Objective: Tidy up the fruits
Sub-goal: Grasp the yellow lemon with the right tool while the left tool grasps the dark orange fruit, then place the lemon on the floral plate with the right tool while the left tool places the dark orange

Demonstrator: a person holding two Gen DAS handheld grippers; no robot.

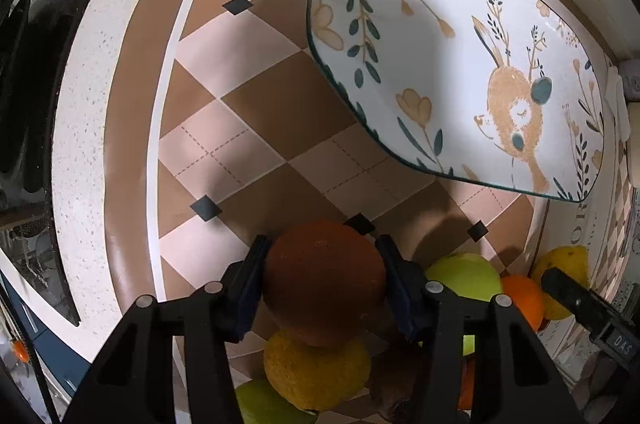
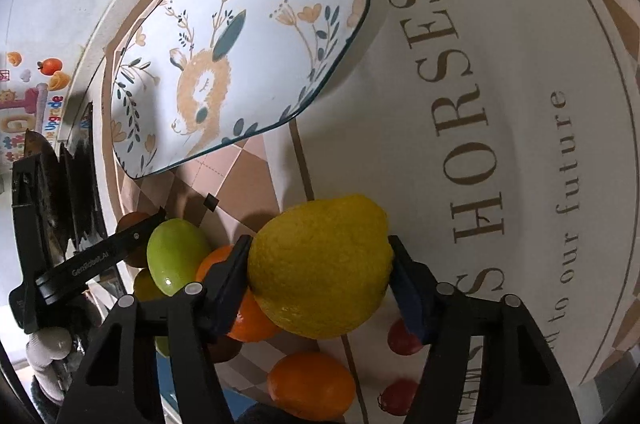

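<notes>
Tongs clamped: left point(image 1: 322, 256) on shadowed brownish fruit point(image 1: 324, 280) (kind unclear), right point(image 2: 320, 264) on lemon point(image 2: 320, 264).

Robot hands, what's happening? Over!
Left gripper clamped on dark brownish-orange round fruit. Right gripper around big yellow lemon. Deer-patterned plate empty, path clear.

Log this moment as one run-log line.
left gripper: shut on brown fruit | right gripper: shut on lemon | plate: empty
</notes>
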